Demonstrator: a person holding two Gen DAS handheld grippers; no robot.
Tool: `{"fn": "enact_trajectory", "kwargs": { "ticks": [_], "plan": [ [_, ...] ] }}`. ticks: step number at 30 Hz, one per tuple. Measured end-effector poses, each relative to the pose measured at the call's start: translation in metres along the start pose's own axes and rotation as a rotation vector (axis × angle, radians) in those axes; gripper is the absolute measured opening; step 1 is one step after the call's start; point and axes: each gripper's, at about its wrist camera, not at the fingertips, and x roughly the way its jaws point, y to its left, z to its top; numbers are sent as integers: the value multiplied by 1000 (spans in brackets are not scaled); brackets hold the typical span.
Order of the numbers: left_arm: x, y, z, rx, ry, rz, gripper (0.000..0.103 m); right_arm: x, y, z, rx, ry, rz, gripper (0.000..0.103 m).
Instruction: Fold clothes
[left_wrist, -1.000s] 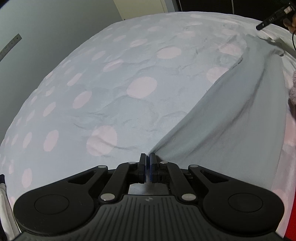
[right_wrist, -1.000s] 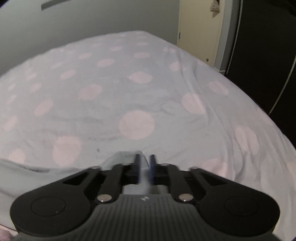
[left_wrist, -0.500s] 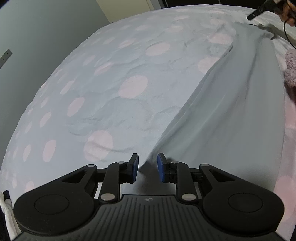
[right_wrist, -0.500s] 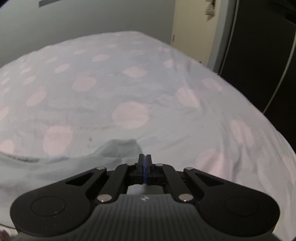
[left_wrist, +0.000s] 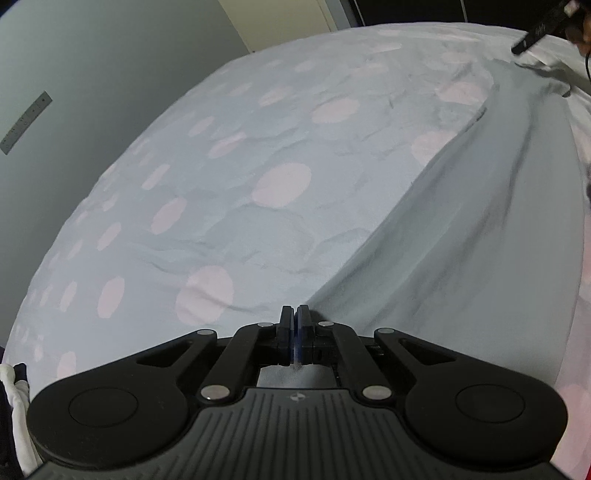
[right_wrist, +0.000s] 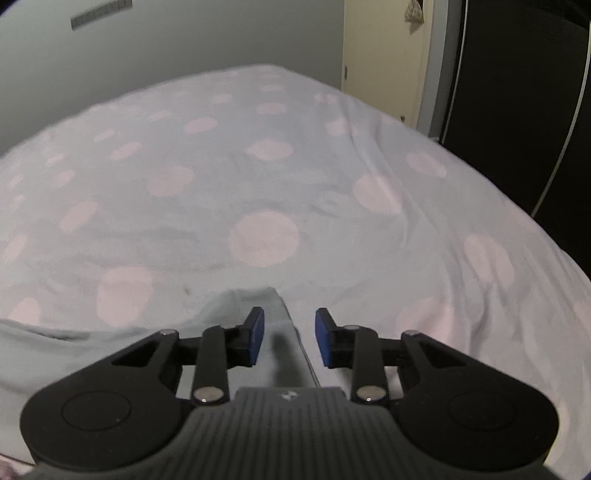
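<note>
A plain grey garment (left_wrist: 480, 236) lies spread on the pale bedsheet with pink dots (left_wrist: 229, 192). In the left wrist view my left gripper (left_wrist: 294, 314) is shut, its blue pads pressed together on the near corner of the garment. In the right wrist view my right gripper (right_wrist: 289, 328) is open, its blue pads apart over another corner of the garment (right_wrist: 258, 299), which lies flat on the sheet (right_wrist: 258, 184). The right gripper shows far off in the left wrist view (left_wrist: 539, 27) at the garment's far end.
A grey wall (right_wrist: 184, 37) stands behind the bed. A cream door (right_wrist: 384, 55) and a dark wardrobe (right_wrist: 517, 92) are at the right. Some white and dark cloth (left_wrist: 14, 406) lies at the bed's left edge.
My left gripper opened half a second ago and has shut again on the garment corner. My right gripper, shut on its corner before, has opened and the corner lies on the sheet.
</note>
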Motion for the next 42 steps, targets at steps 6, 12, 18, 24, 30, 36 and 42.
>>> {"fn": "enact_trajectory", "kwargs": {
  "ticks": [6,12,18,24,30,36,42],
  "plan": [
    [-7,0,2,-1,-11,28,2,9,13,-11,-41,3,10,0],
    [-14,0,-1,-33,-27,50,1,-16,15,-9,-73,-89,-26,0],
    [-21,2,-5,-61,-31,51,1,-20,9,3,-47,-103,-6,0],
    [-18,1,-4,-62,-25,49,1,8,11,-1,-31,-19,3,34],
    [-14,2,-5,-65,-13,43,1,19,25,-17,-92,-21,-8,15],
    [-11,1,-5,-80,-5,48,1,0,40,-18,-190,-86,-49,9],
    [-12,2,-7,-96,-3,57,1,-20,37,0,-175,-169,-85,9]
  ]
}}
